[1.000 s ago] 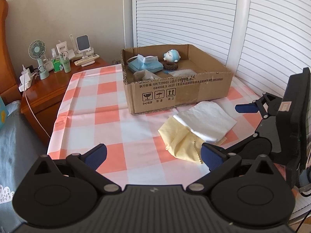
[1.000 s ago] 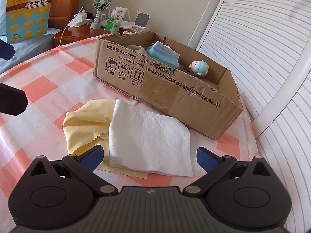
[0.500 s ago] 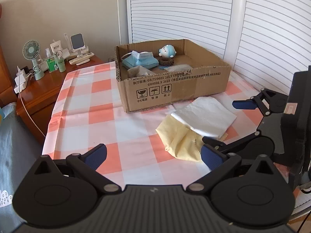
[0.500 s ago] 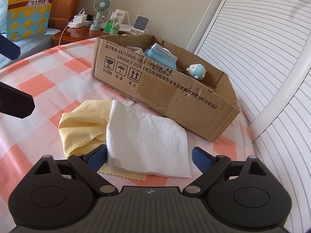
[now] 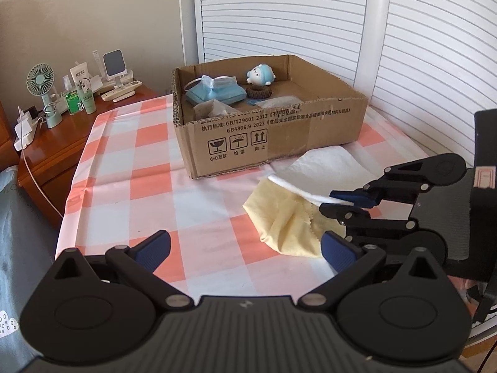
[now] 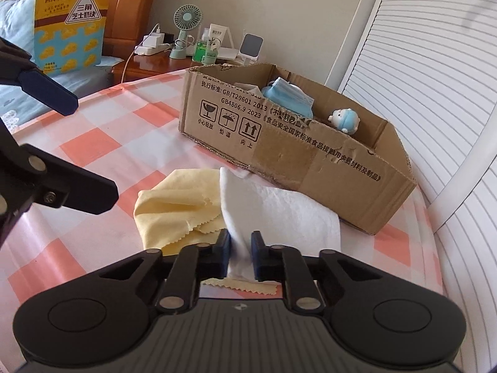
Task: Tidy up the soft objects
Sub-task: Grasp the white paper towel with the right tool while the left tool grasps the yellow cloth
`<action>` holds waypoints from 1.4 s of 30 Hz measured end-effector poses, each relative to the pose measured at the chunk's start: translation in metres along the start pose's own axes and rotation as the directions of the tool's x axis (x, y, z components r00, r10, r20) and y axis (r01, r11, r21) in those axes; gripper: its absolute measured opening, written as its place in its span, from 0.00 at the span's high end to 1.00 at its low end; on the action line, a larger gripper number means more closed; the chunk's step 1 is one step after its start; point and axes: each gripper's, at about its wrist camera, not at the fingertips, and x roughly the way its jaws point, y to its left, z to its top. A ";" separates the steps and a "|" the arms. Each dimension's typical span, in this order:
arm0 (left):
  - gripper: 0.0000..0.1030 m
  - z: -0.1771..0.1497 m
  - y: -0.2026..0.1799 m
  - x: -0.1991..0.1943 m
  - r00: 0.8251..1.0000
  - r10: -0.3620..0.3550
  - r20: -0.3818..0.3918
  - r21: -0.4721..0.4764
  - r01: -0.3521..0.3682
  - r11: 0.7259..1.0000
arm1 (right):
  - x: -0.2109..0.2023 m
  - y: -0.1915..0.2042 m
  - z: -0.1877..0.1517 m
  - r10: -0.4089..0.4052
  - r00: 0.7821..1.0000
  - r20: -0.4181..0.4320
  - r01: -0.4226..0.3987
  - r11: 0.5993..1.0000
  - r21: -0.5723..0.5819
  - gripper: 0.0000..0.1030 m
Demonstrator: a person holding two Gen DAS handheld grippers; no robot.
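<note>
A white cloth (image 6: pixel 273 208) lies over a yellow cloth (image 6: pixel 174 199) on the checked tablecloth, in front of a cardboard box (image 6: pixel 310 161). My right gripper (image 6: pixel 240 253) is shut on the near edge of the white cloth and lifts that edge; it also shows in the left wrist view (image 5: pixel 341 203) with the white cloth (image 5: pixel 329 164) above the yellow cloth (image 5: pixel 285 220). My left gripper (image 5: pixel 245 248) is open and empty, left of the cloths. The box (image 5: pixel 279 136) holds blue face masks (image 5: pixel 214 88), a small plush toy (image 5: pixel 261 74) and a dark ring.
A wooden nightstand (image 5: pixel 56 143) at the left carries a small fan (image 5: pixel 42 84), bottles and chargers. White louvred doors (image 5: pixel 419 46) stand behind the box. A snack bag (image 6: pixel 70 21) leans on the bed at the left in the right wrist view.
My right gripper closed from wide open onto the white cloth's near edge and raised it. My left gripper stayed open and drew back a little.
</note>
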 end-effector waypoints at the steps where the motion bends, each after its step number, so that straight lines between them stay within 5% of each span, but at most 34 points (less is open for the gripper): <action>1: 0.01 0.000 0.000 0.002 1.000 -0.002 -0.003 0.006 0.002 1.000 | 0.000 -0.002 0.000 0.015 1.000 -0.002 -0.015 1.000 0.015 0.92; 16: 0.00 0.005 -0.027 0.049 0.993 -0.100 -0.063 0.157 0.108 0.982 | -0.016 -0.045 0.002 0.031 0.999 0.035 -0.037 0.980 0.195 0.94; 21: 0.00 0.006 -0.037 0.069 0.985 -0.124 -0.117 0.167 0.143 0.976 | -0.017 -0.063 -0.004 0.014 0.999 0.032 -0.021 0.968 0.249 0.94; 30: 0.01 0.017 -0.051 0.087 0.984 -0.156 -0.090 0.132 0.167 0.977 | -0.015 -0.083 -0.013 0.006 1.000 0.024 -0.013 0.951 0.309 0.94; 33: 0.13 0.021 -0.052 0.087 0.986 -0.151 -0.067 0.118 0.158 0.980 | -0.013 -0.086 -0.014 0.007 1.000 0.020 -0.013 0.948 0.317 0.94; 38: 0.60 0.026 -0.045 0.086 0.991 -0.127 -0.030 0.084 0.130 0.988 | -0.012 -0.087 -0.015 0.017 1.000 0.019 -0.022 0.945 0.327 0.94; 42: 0.76 0.027 -0.036 0.087 0.992 -0.122 -0.020 0.042 0.122 0.992 | -0.011 -0.087 -0.015 0.031 0.999 0.018 -0.035 0.942 0.333 0.93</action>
